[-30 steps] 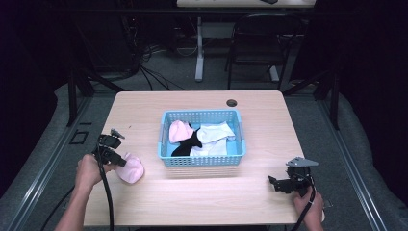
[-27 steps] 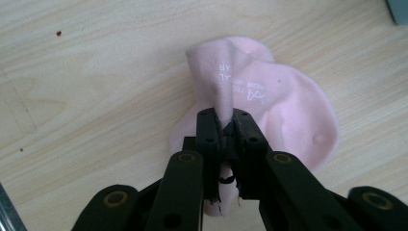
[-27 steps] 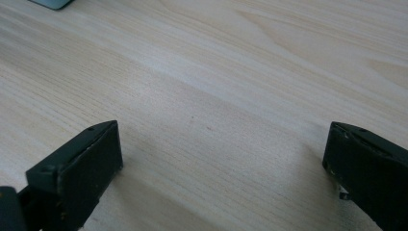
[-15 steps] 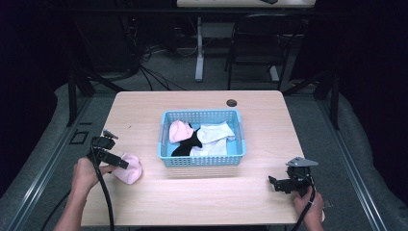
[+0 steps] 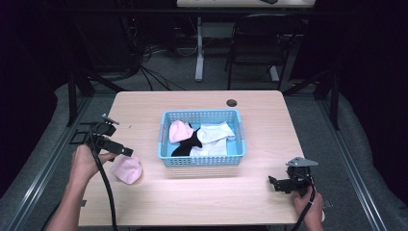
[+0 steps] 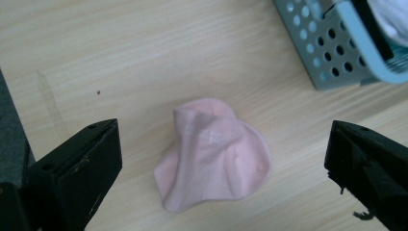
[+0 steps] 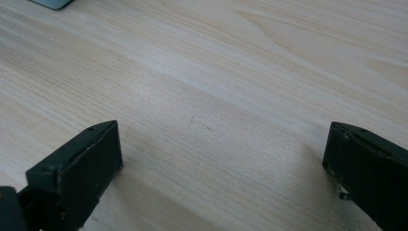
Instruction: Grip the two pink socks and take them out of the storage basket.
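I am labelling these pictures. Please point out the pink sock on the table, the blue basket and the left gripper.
pink sock [image 6: 211, 154], left gripper view, middle of the cloth
blue basket [image 5: 202, 160], high view, near wall
left gripper [image 5: 126, 151], high view, between its open fingertips

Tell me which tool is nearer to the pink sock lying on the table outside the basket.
Left. The left tool hangs just above the pink sock, jaws open with the sock below the gap. The right tool sits far across the table, past the blue basket.
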Motion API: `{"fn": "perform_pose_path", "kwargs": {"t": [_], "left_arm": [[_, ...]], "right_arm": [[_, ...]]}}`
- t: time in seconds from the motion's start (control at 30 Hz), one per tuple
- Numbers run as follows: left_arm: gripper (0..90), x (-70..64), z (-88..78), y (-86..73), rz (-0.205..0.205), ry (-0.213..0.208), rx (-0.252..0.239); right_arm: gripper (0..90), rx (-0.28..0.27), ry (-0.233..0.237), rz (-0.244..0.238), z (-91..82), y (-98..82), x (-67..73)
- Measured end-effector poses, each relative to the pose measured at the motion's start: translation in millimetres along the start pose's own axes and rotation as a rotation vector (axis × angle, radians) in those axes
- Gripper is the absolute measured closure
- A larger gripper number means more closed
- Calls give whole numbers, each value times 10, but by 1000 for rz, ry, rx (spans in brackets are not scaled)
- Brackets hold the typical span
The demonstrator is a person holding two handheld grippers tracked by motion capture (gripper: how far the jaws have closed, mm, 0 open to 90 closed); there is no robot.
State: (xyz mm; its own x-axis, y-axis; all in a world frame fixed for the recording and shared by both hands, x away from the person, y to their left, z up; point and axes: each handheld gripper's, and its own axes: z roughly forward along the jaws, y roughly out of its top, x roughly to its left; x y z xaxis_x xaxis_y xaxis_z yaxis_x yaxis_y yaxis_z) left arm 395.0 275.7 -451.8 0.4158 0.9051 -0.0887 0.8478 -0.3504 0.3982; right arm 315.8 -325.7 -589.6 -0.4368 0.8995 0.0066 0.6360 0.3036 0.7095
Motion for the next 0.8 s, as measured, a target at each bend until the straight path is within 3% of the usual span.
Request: {"fn": "perform_pose_path", "kwargs": {"t": [0.4, 0.57, 0.8], "left_arm": [[0, -429, -147, 481, 116, 2, -47], [0, -606, -85, 666, 164, -9, -33], [0, -811, 72, 916, 195, -38, -31]], "right_arm": [[0, 0, 0, 0, 0, 0, 0], [0, 1, 0, 0, 0, 0, -1], [0, 1, 0, 0, 0, 0, -1]]}}
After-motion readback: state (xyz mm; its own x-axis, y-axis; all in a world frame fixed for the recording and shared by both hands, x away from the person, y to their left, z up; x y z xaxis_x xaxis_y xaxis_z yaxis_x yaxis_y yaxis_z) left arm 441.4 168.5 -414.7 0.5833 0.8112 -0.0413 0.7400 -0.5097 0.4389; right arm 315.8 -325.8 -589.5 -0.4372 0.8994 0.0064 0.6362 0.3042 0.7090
